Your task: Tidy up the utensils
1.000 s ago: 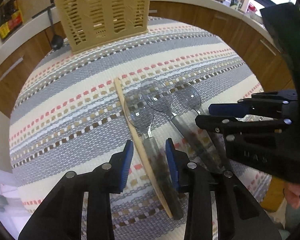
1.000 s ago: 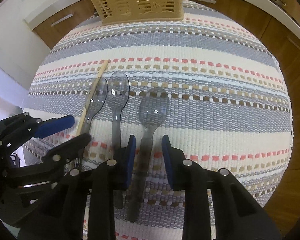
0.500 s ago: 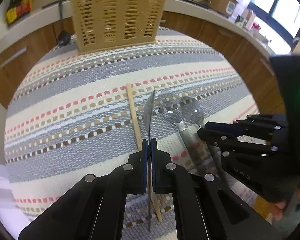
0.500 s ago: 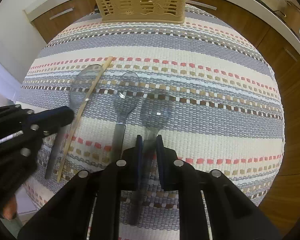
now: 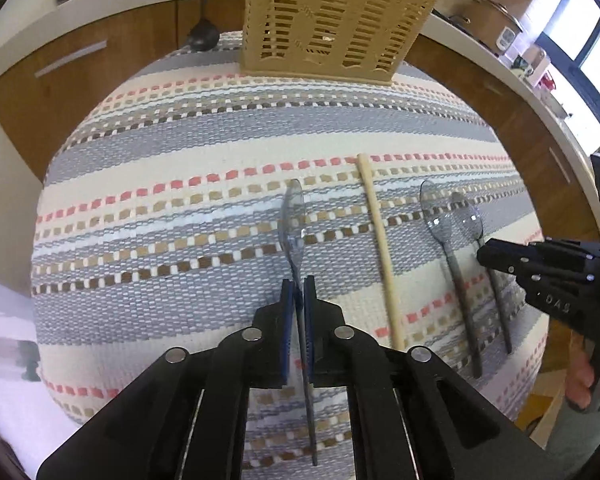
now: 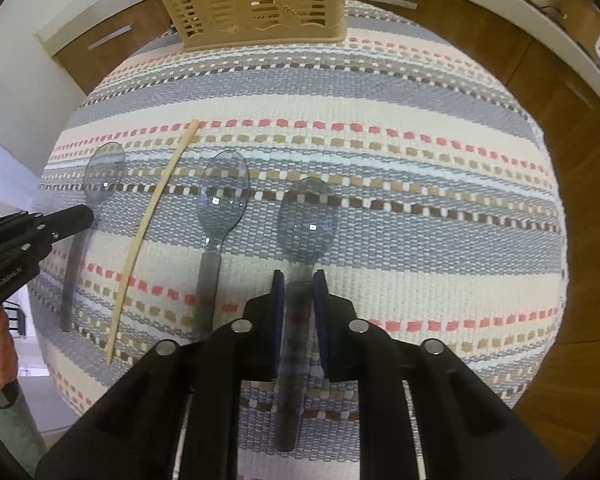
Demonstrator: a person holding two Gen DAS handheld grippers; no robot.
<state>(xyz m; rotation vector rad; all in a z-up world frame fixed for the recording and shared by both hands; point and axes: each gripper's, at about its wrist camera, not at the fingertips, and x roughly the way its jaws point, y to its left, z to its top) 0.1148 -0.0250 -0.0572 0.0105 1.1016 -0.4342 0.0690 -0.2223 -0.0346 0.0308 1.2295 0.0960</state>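
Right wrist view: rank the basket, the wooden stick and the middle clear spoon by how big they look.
1. Basket, cut off at the top edge.
2. Wooden stick, longest but thin.
3. Middle clear spoon.
The basket stands farthest from the camera, so it is truly the largest.

I am seeing clear, glossy plastic spoons (image 6: 222, 196) lying on a coarse woven cloth (image 6: 420, 240), a matt wooden chopstick (image 5: 380, 240), a slotted beige plastic basket (image 5: 332, 20), and smooth wood-grain cabinet fronts (image 5: 80, 64).

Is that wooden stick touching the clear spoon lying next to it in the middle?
Apart. The right wrist view shows a strip of striped cloth between the wooden stick and the middle clear spoon along their whole length.
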